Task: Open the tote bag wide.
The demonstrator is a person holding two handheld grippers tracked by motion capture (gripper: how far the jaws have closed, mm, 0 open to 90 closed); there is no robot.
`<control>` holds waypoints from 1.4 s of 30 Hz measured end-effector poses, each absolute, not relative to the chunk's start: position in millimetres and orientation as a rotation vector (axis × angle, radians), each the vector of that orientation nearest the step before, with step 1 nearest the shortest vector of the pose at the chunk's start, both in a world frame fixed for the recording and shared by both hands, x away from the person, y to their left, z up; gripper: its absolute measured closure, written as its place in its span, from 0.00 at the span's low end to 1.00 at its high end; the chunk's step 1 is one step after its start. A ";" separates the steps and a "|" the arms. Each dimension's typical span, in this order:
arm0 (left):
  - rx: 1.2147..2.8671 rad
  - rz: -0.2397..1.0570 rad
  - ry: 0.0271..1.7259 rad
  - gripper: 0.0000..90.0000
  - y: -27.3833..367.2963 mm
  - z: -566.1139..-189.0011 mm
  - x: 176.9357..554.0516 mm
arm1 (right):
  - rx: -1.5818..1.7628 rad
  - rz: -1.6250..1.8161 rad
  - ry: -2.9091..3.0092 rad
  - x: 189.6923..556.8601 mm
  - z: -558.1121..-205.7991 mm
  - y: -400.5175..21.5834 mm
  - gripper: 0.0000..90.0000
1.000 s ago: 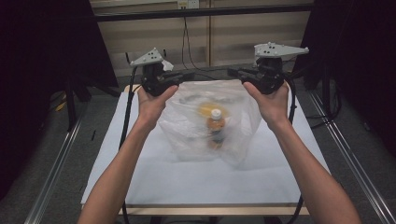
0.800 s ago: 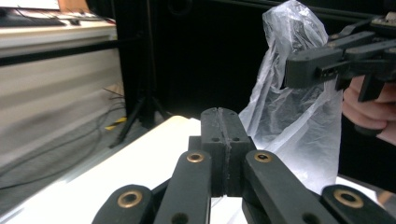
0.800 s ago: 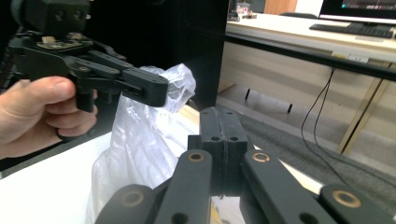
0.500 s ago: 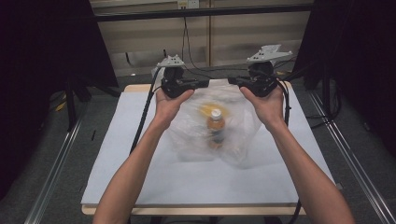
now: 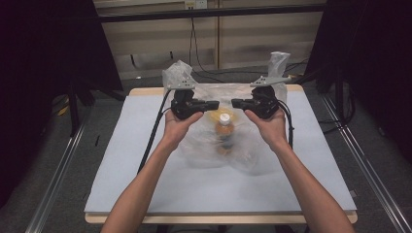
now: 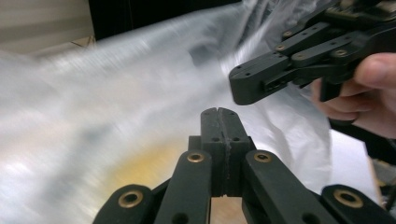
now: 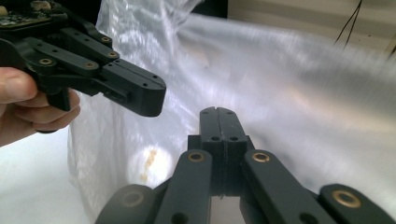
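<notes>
Plastic bag [image 5: 214, 145] with a bottle [image 5: 224, 131] inside sits at the desk's [image 5: 121, 184] twelve o'clock; we pinch its top with our left gripper [image 5: 214, 104] and right gripper [image 5: 237, 103], both clamped.

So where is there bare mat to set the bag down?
The mat is bare along its near edge, under the forearms, and in strips left and right of the plastic bag. The far middle is crowded: bag, bottle, left gripper and right gripper.
</notes>
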State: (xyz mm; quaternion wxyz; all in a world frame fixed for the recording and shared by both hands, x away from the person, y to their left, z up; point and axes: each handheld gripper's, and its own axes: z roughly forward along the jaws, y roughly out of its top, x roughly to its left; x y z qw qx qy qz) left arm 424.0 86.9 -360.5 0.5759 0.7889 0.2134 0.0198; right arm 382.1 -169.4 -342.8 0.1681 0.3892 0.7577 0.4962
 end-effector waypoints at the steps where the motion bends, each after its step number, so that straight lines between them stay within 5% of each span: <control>1: 1.847 0.046 0.500 1.00 86.9 -360.5 424.0 | 1.107 1.411 2.155 382.1 -342.8 -169.4 1.00; 25: 1.956 0.003 0.405 1.00 87.5 -404.2 377.2 | 1.059 1.407 2.276 341.4 -385.4 -165.5 1.00; 42: 2.117 -0.034 0.571 1.00 111.3 -470.8 399.7 | 1.187 1.209 2.340 347.4 -460.4 -202.2 1.00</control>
